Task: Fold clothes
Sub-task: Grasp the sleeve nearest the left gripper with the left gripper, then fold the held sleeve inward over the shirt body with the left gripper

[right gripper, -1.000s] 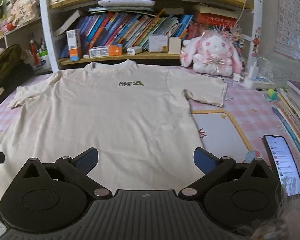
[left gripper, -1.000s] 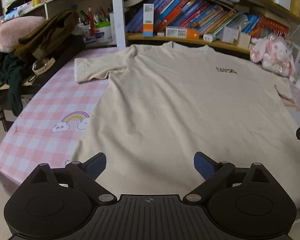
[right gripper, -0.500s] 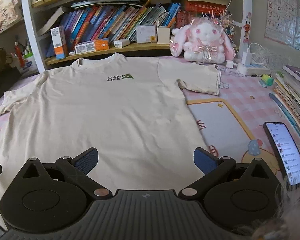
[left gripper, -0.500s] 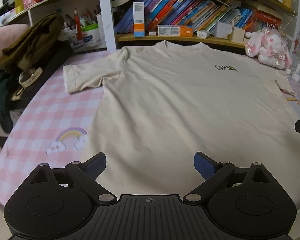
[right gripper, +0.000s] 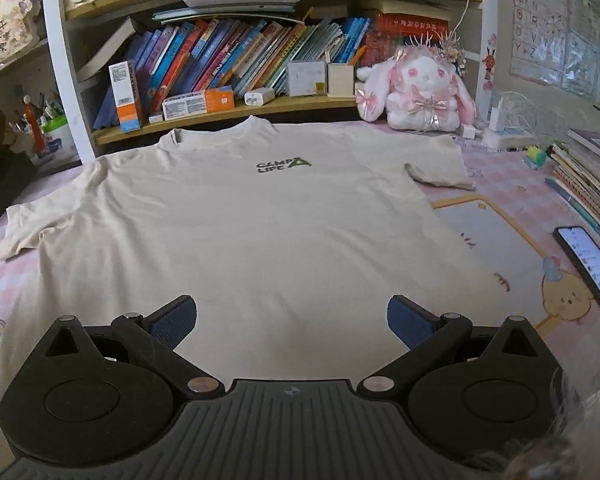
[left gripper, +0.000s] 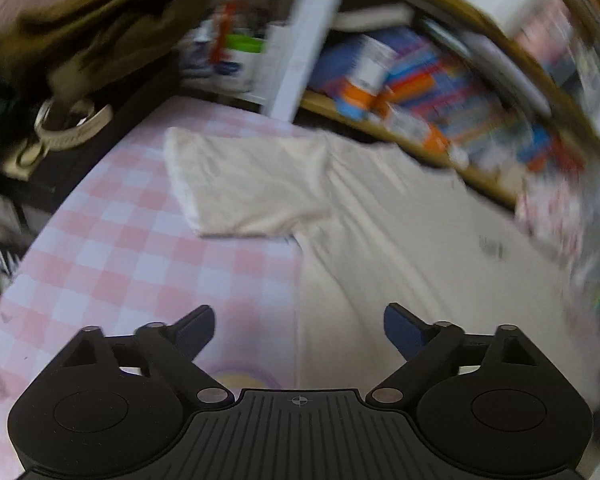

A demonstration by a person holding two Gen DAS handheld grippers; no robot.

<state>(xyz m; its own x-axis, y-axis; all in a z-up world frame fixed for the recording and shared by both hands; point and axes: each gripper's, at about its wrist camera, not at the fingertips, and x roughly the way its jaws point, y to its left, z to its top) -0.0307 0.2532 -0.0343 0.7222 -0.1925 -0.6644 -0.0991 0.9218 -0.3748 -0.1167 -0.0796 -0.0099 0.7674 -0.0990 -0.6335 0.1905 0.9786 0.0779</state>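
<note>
Lying flat and face up on the pink checked desk (right gripper: 500, 168), a beige T-shirt (right gripper: 240, 220) is seen with its collar toward the bookshelf (right gripper: 260, 106) and a small dark "CAMP LIFE" print (right gripper: 283, 165) on the chest. Both short sleeves are spread outward; the one on the right side of the right wrist view is folded under at its edge. In the blurred left wrist view, the other sleeve (left gripper: 244, 188) is shown lying on the checked cloth, with the shirt's side edge running down toward the left gripper (left gripper: 298, 328). The jaws of that gripper are closing, yet nothing is caught between them; the shirt's edge is seen beyond the gap. The right gripper (right gripper: 292, 320) is held above the lower part of the shirt with its jaws released and wide apart, gripping nothing. A pink plush rabbit (right gripper: 418, 92) is set near the far right corner, and a lit phone (right gripper: 592, 268) is laid on the desk, well apart from the shirt. Dark clothes (left gripper: 84, 36) are piled at the left.
</note>
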